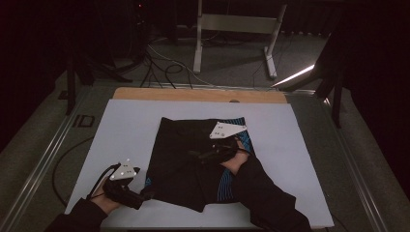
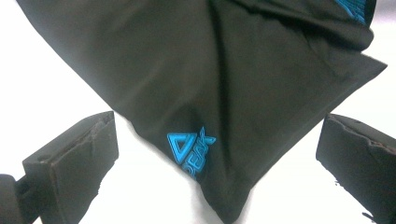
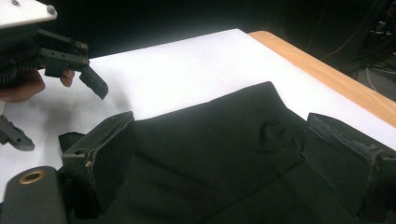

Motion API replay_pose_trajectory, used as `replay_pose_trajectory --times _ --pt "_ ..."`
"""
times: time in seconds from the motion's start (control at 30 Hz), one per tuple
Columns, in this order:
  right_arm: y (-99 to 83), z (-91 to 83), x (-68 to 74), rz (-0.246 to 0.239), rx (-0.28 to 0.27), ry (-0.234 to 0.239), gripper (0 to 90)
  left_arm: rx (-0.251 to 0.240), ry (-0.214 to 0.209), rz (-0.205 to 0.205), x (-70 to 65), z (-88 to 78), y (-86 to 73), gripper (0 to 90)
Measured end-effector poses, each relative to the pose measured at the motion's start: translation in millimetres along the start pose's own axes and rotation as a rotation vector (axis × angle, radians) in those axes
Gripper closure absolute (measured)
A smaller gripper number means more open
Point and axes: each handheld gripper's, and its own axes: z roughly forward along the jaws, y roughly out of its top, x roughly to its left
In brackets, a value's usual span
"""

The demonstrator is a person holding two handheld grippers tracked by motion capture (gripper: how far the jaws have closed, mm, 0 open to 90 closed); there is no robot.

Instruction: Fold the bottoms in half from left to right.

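A black garment [image 1: 179,145] with bright blue print lies folded in the middle of the white board [image 1: 125,135]. My left gripper [image 1: 146,192] sits at its near left corner, open. In the left gripper view that corner [image 2: 187,70], with a blue triangle logo [image 2: 190,150], lies between the spread jaws of the left gripper [image 2: 219,140], untouched by either. My right gripper [image 1: 202,155] hovers over the garment's middle, open. In the right gripper view the black cloth [image 3: 210,154] spreads under the right gripper [image 3: 219,126], and the left gripper [image 3: 60,116] shows at top left in a hand.
The board rests on a wooden table whose far edge [image 1: 193,94] shows beyond it. A white metal frame [image 1: 198,43] and loose cables [image 1: 164,67] stand on the floor behind. Bare board lies to the left and right of the garment.
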Motion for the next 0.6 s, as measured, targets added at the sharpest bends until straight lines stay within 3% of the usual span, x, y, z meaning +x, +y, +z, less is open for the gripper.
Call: replay_pose_trajectory --times 0.13,0.3,0.43,0.57,0.6 --pt "0.0 11.3 0.3 -0.001 0.011 0.016 10.2 0.032 -0.003 -0.032 2.5 5.8 -2.5 0.0" --pt "2.1 23.6 -0.5 -0.008 0.021 0.03 10.2 0.096 -0.027 -0.04 1.7 10.3 -4.0 0.0" --pt "5.6 33.3 -0.6 -0.011 0.031 0.041 10.2 0.141 -0.021 -0.009 -0.2 13.3 -5.2 0.7" --pt "8.0 40.4 -1.6 -0.003 0.028 0.049 10.2 0.152 -0.005 0.001 -1.7 13.9 -5.8 6.3" --pt "9.7 46.2 -2.4 -0.003 0.033 0.052 10.2 0.141 0.018 0.028 -2.7 11.5 -5.4 15.5"
